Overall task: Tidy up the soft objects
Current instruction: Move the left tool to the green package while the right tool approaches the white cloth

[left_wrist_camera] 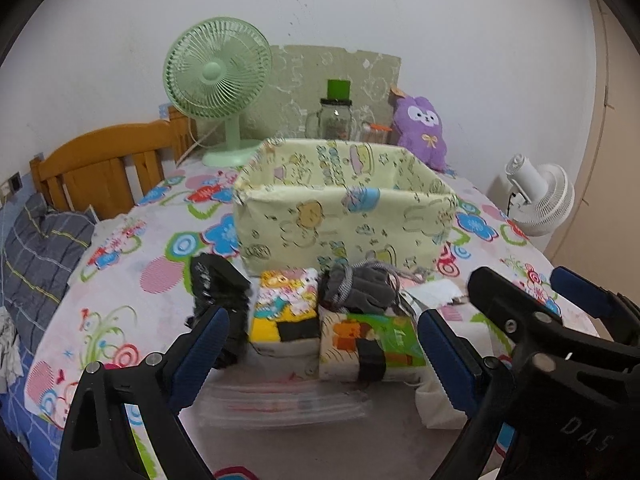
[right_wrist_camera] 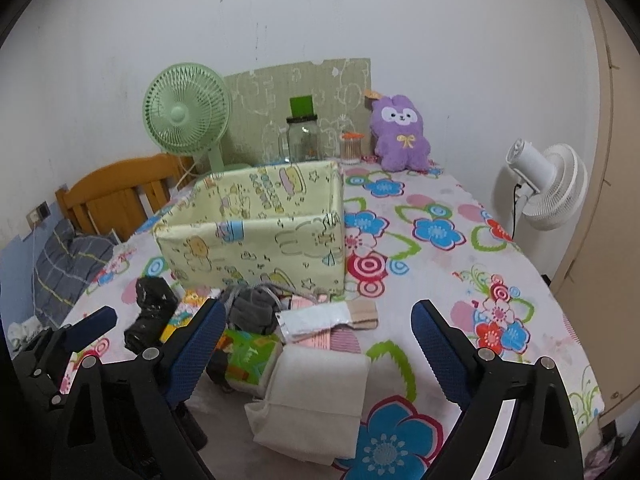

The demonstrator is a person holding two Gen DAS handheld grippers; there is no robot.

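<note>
A pale yellow cartoon-print fabric box (left_wrist_camera: 344, 216) (right_wrist_camera: 256, 236) stands open-topped on the flowered table. In front of it lie a crumpled black item (left_wrist_camera: 218, 292) (right_wrist_camera: 150, 312), a yellow and pink cartoon cloth (left_wrist_camera: 286, 304), a grey drawstring pouch (left_wrist_camera: 360, 288) (right_wrist_camera: 254, 308), a green tissue pack (left_wrist_camera: 370, 342) (right_wrist_camera: 248, 356) and a folded white cloth (right_wrist_camera: 316, 400). My left gripper (left_wrist_camera: 324, 350) hovers open just before the cloth and tissue pack, holding nothing. My right gripper (right_wrist_camera: 316, 344) is open above the white cloth, also holding nothing.
At the back stand a green desk fan (left_wrist_camera: 216, 88) (right_wrist_camera: 186, 114), a glass jar with a green lid (left_wrist_camera: 336, 114) (right_wrist_camera: 304, 136), a purple plush rabbit (left_wrist_camera: 422, 130) (right_wrist_camera: 398, 136) and a cotton-swab cup (right_wrist_camera: 351, 148). A white fan (left_wrist_camera: 540, 200) (right_wrist_camera: 548, 188) stands right; a wooden bedhead (left_wrist_camera: 100, 164) left.
</note>
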